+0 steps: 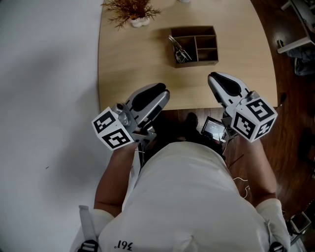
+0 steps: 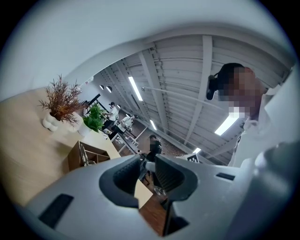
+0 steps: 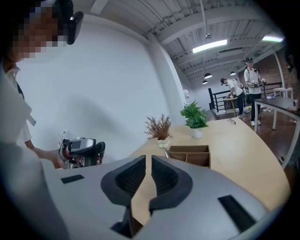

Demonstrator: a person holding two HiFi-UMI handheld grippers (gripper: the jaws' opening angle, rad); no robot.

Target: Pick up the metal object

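The metal objects (image 1: 178,49) are thin shiny pieces standing in the left compartment of a brown wooden organizer (image 1: 206,45) on the light wood table (image 1: 138,59). They also show as a thin rod (image 2: 83,154) in the left gripper view and a small glint (image 3: 165,152) in the right gripper view. My left gripper (image 1: 163,92) (image 2: 146,161) hovers at the table's near edge, shut and empty. My right gripper (image 1: 212,78) (image 3: 148,161) hovers over the near edge to the right, shut on nothing. Both are well short of the organizer (image 2: 75,159) (image 3: 190,155).
A dried reddish plant in a white pot (image 1: 133,11) (image 3: 159,129) stands at the table's far left. A green potted plant (image 3: 194,119) sits farther back. White wall lies to the left, dark wood floor (image 1: 290,98) to the right. Other people work at distant tables.
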